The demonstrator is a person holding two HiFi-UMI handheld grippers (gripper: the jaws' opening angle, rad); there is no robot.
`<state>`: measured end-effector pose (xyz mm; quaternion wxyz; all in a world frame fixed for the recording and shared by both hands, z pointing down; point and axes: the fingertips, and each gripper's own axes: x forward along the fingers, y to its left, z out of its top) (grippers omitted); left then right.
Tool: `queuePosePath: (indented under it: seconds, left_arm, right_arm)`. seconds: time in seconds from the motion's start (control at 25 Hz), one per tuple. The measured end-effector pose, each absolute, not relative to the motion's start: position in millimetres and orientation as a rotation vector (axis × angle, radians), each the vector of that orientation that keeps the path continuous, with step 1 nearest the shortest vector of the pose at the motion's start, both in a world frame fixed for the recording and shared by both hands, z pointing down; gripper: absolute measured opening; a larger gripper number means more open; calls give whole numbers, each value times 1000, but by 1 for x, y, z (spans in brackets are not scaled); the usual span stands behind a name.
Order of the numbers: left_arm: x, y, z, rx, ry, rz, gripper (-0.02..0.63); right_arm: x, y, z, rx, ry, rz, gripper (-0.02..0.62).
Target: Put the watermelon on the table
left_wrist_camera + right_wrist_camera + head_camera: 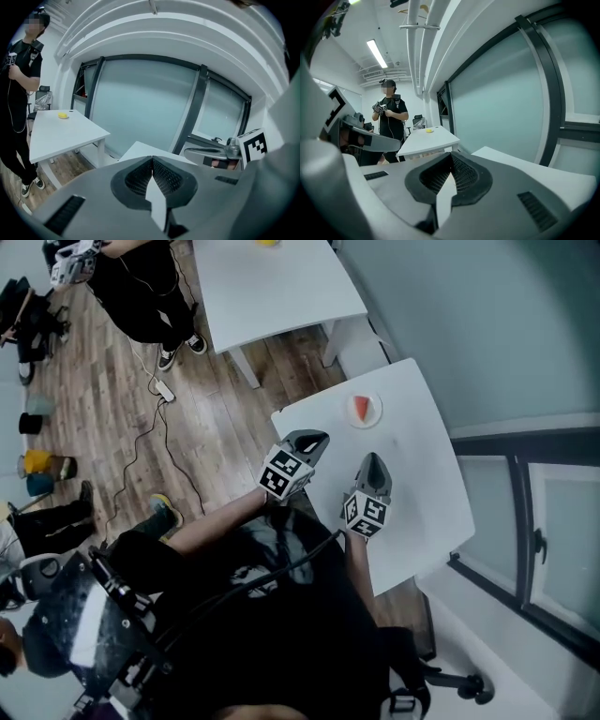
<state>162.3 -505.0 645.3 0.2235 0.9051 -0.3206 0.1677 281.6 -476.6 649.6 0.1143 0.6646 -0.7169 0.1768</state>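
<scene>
— Well, what does the head view show?
— Only it shows the watermelon, near the table's far edge, bare top around.
— Left gripper view?
— Left gripper pinched together, empty.
— Right gripper view?
— Right gripper likewise closed, empty

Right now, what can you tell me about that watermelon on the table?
The watermelon is a small red wedge. It shows only in the head view, too small to make out rind or seeds. It lies flat on what looks like a small round white plate, on the far part of the white table. Nothing else touches it: the left gripper and right gripper are both apart from it, nearer the person.
</scene>
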Motion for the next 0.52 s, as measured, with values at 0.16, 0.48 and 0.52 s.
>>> queuePosePath:
  seconds: [0.16,0.48,0.52]
  left_arm:
    - [159,-516,646,2521,-902,459,6]
    - [146,-464,602,2555,-937,419,6]
    - [145,-459,599,2557,-940,415,6]
  right_arm:
    - [281,-483,651,1959,-2112,508,11]
    - [268,-430,606,1966,-2149,443,11]
    - [267,-424,602,1965,-2152,437,11]
